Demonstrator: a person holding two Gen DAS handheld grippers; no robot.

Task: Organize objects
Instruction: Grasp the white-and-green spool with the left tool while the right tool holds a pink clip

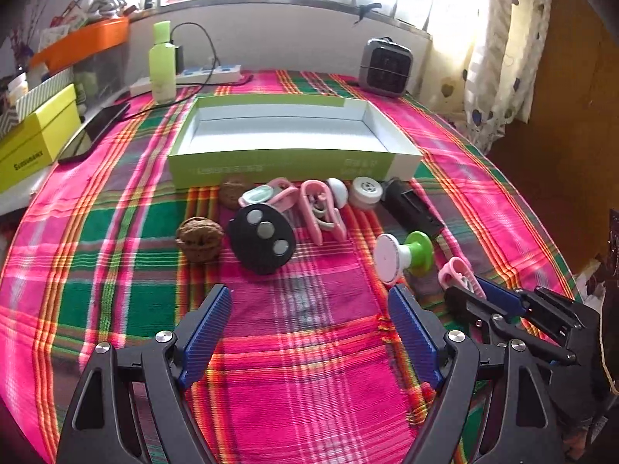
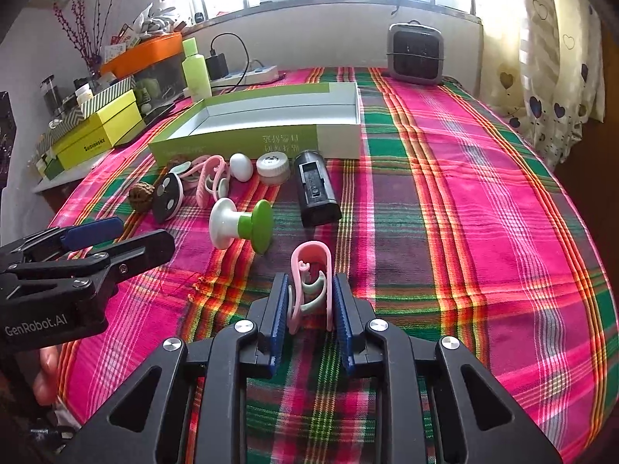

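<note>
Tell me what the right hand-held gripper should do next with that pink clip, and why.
Probably lift the pink clip and carry it toward the open box. The right hand-held gripper has its pads against both sides of the clip, which seems to rest on the plaid cloth. The box looks empty, and the left hand-held gripper is open, holding nothing.

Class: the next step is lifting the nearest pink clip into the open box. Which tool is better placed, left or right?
Right. The right tool already brackets the pink clip; the left tool is open over bare cloth.
</note>
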